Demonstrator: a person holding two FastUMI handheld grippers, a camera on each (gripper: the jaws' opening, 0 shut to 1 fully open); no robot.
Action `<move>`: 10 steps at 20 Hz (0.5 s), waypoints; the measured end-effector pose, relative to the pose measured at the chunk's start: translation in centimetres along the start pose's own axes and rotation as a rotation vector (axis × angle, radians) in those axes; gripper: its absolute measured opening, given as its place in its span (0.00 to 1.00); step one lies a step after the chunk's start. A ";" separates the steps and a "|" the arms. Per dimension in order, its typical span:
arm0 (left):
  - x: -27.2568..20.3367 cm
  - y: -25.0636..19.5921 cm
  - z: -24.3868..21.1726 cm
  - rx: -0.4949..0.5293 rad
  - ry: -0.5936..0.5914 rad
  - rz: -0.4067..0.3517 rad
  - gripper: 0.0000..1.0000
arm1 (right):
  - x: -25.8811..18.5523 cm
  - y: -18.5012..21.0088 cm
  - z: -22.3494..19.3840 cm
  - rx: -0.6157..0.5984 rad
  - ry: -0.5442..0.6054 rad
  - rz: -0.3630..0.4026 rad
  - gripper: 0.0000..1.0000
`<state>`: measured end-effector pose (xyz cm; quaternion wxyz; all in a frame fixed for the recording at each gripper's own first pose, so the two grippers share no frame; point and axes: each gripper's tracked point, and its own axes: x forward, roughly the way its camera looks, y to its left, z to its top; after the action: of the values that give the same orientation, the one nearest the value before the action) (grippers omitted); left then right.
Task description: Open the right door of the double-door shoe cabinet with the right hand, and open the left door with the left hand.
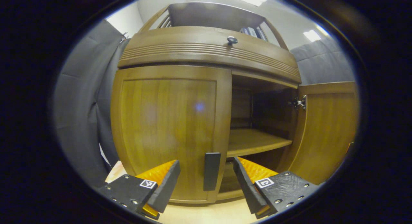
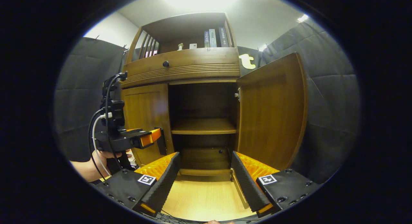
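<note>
The wooden shoe cabinet stands close ahead. Its left door is closed, with a dark vertical handle at its right edge. My left gripper is open, one finger on each side of that handle with gaps showing. The right door is swung wide open, baring a dark inside with a shelf. In the right gripper view the left gripper, held by a hand, sits against the closed left door. My right gripper hangs open and empty, back from the cabinet.
A drawer with a round knob runs above the doors, and books stand on the open top shelf. Pale wooden floor lies before the cabinet. Black cloth walls close in on both sides.
</note>
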<state>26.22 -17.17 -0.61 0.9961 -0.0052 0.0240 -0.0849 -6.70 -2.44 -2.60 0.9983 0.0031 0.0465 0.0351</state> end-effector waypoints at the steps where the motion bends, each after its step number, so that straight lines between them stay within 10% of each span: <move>1: 0.7 -0.1 -0.3 0.012 0.005 0.011 0.95 | 0.6 0.2 -0.1 -0.008 -0.002 0.011 0.97; 7: 4.6 -0.6 -3.1 0.014 0.057 0.049 0.95 | 4.0 0.2 -0.5 -0.017 -0.002 0.060 1.00; 10: 5.6 -0.6 -4.5 0.022 0.074 0.061 0.78 | 5.4 -0.1 -0.9 -0.002 0.002 0.073 1.00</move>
<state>31.43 -18.73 -5.37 0.9966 0.0095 0.0601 -0.0551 -1.38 -2.11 -3.98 0.9963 0.0035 0.0471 0.0714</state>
